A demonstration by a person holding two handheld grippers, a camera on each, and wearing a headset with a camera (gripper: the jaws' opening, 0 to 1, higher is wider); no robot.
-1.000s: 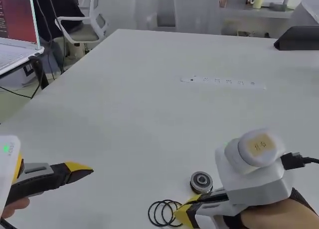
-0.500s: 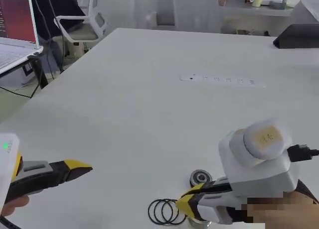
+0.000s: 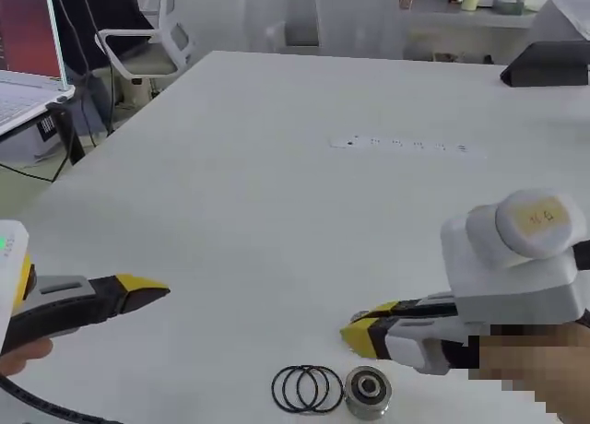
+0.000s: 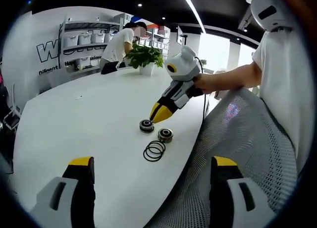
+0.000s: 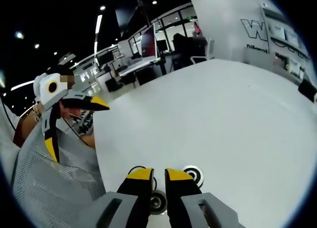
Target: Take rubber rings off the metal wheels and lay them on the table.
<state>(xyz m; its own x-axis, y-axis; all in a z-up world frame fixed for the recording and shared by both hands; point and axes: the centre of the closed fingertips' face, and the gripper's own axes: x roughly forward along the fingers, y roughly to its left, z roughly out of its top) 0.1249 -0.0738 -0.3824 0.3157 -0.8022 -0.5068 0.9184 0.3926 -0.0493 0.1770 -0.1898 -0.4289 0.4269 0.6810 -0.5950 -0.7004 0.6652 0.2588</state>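
- Black rubber rings (image 3: 307, 388), three of them, overlapped flat on the white table (image 3: 277, 212), in the same spot as a second ago.
- Just beside them now, a metal wheel (image 3: 368, 388) with a rim that looks like bare steel. A second ago, only one wheel in sight, farther up the table.
- In the left gripper view, a second wheel (image 4: 146, 125) a little beyond, right at the tip of the right gripper (image 4: 157, 112). Rim darker, perhaps with a ring left on it, but too small to tell.
- Right gripper tip shifted off the rings toward that farther wheel, jaws drawn together with nothing between them.
- Left gripper (image 3: 147, 290) unmoved, well apart at the side, jaws spread wide and empty.
- Probable meaning: one wheel stripped and set down, the far wheel next.
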